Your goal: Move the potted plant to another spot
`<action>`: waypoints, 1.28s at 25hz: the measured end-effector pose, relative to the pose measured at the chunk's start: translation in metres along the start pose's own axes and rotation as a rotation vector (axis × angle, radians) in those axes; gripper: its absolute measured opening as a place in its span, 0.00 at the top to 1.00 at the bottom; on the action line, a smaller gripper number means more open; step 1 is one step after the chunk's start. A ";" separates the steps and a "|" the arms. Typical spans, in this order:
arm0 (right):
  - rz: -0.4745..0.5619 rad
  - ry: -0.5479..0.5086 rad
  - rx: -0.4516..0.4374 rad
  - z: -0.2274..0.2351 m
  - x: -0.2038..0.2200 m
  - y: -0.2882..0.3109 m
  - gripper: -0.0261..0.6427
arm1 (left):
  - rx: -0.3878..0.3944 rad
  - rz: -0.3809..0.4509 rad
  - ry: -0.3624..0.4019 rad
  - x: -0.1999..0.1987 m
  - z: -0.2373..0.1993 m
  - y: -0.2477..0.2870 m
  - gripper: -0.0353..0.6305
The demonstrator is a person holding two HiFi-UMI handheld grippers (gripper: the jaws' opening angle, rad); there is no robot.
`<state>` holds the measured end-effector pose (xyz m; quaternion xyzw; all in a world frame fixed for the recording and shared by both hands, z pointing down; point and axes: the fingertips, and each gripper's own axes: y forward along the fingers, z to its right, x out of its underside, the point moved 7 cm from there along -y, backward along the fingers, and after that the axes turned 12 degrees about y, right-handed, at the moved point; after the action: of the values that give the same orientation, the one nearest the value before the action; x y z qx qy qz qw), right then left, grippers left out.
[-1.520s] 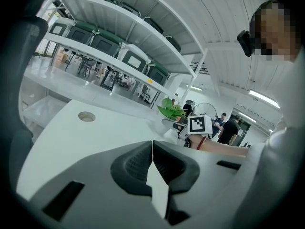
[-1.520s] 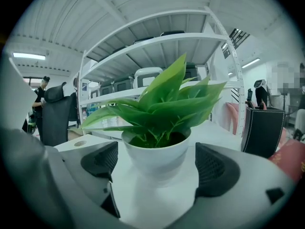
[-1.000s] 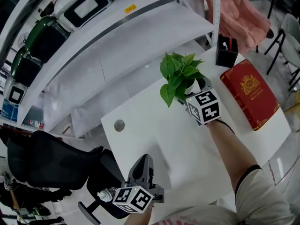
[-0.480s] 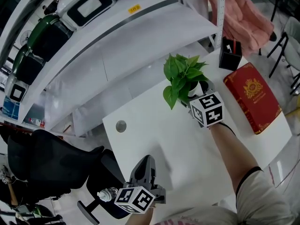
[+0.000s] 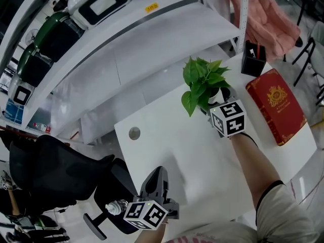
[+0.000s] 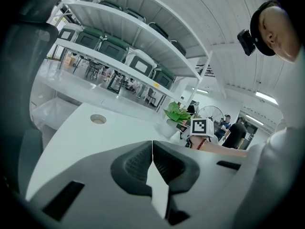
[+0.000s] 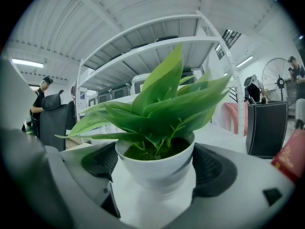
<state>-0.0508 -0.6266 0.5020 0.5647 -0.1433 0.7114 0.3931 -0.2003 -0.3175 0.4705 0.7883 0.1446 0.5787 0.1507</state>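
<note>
Two grippers logged. Right gripper point(image 7: 155, 174) jaws clamped on white pot of potted plant point(image 5: 201, 82), far right on table point(image 5: 167, 135). Left gripper point(image 6: 152, 152) jaws together, empty, near edge. We judge the risk: the smooth tapered pot slips or tilts and spills soil; leaves snag pen holder point(image 5: 253, 59).

White rectangular desk point(image 5: 167, 156), with a round grey cable grommet point(image 5: 134, 132) near its far left corner. Red hardcover book with gold emblem point(image 5: 277, 105) lies flat at the right end, black square pen holder point(image 5: 253, 58) just behind it. White metal shelving point(image 5: 152, 44) behind the desk, pink cloth point(image 5: 271, 19) beside its right post. Black office chair point(image 5: 50, 176) left of the desk.
</note>
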 end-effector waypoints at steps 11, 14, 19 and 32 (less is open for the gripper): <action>-0.015 -0.020 0.029 -0.011 0.000 -0.013 0.21 | 0.012 0.006 -0.011 -0.002 0.005 -0.013 0.91; -0.020 -0.014 0.035 -0.015 0.000 -0.020 0.22 | 0.017 0.008 -0.011 -0.002 0.008 -0.017 0.91; -0.024 -0.042 0.038 -0.021 0.002 -0.030 0.22 | 0.023 0.013 -0.015 0.000 0.014 -0.023 0.91; 0.035 0.054 0.031 -0.019 0.000 -0.045 0.22 | 0.023 0.020 -0.013 -0.002 0.023 -0.027 0.91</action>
<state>-0.0313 -0.5854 0.4855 0.5486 -0.1314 0.7353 0.3756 -0.1804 -0.2955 0.4519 0.7951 0.1424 0.5734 0.1370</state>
